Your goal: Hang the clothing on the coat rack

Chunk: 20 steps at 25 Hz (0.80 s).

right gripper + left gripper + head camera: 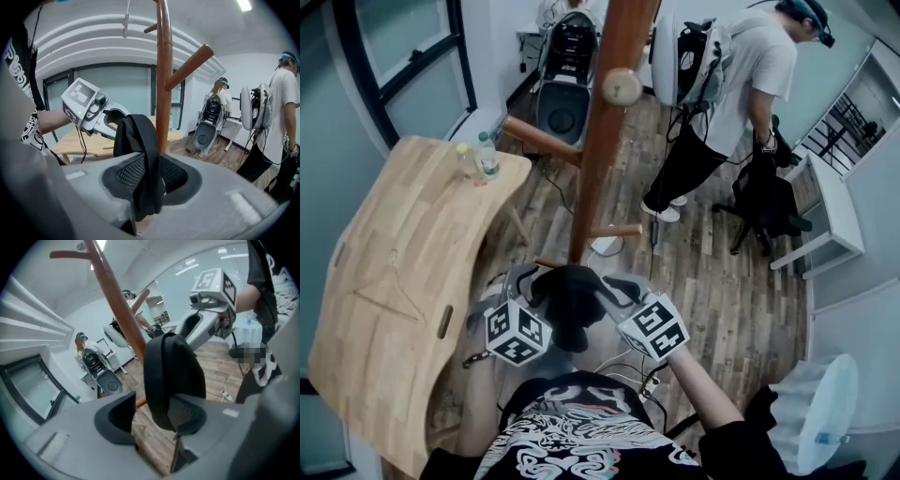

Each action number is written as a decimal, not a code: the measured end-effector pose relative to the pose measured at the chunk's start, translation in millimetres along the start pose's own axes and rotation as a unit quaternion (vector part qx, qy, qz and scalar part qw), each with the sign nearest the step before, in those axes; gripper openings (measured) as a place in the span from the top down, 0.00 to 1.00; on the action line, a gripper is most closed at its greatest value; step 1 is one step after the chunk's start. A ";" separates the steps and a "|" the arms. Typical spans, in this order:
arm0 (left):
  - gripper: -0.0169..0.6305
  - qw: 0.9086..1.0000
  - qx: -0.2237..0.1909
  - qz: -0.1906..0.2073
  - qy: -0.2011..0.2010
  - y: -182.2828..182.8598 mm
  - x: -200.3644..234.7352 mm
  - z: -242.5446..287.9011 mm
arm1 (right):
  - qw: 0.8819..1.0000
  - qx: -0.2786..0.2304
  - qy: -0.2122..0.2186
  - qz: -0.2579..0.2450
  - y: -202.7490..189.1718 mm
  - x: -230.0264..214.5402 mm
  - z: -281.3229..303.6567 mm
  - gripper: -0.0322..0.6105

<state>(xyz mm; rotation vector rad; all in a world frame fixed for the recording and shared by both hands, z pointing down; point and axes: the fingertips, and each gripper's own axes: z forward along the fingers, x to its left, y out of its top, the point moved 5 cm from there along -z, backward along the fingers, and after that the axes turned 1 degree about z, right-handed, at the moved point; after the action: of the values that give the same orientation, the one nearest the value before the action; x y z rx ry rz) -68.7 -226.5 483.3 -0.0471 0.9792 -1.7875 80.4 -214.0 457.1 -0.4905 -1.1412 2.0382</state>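
One limp black garment [572, 302] by smooth wooden rack [602, 131], right tongs [149, 174] tight on it, left tongs [151, 420] agape.

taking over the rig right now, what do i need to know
Left gripper: jaws open; the black garment rests against one pad only, not pinched.
Right gripper: jaws shut on the garment.
Garment: held between the two grippers, close to the coat rack pole, low by its lower pegs.
Done: garment is at the rack; whether it sits on a peg can't be told.
Left: get it onto a peg, then open the right jaws.
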 end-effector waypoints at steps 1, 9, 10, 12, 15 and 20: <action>0.73 1.000 0.002 0.004 -0.002 1.6 -3.9 -0.5 | 1.000 -0.001 0.000 -0.003 0.1 1.1 -2.5 0.80; 0.73 0.999 -0.004 -0.020 -0.025 -1.8 -17.6 -5.2 | 1.000 -0.008 -0.005 -0.010 1.5 4.9 -11.3 0.80; 0.73 0.999 -0.007 -0.024 -0.026 -1.5 -19.0 -5.7 | 1.000 -0.008 -0.004 -0.011 1.3 5.6 -11.8 0.80; 0.73 0.999 -0.011 -0.028 -0.026 -0.6 -21.0 -7.2 | 1.000 -0.009 -0.003 -0.012 1.7 7.3 -13.1 0.80; 0.73 0.999 -0.022 -0.032 -0.027 -0.1 -23.3 -12.7 | 1.000 -0.010 -0.004 -0.014 1.7 10.4 -15.3 0.80; 0.73 0.996 -0.058 -0.057 -0.026 4.5 -19.1 -22.8 | 1.000 -0.028 -0.009 -0.005 3.7 9.6 -19.2 0.80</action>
<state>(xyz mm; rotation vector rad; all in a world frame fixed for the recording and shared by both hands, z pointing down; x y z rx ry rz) -67.1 -198.4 473.0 -0.2258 1.0600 -1.8206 84.7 -197.1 444.0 -0.4949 -1.2111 2.0104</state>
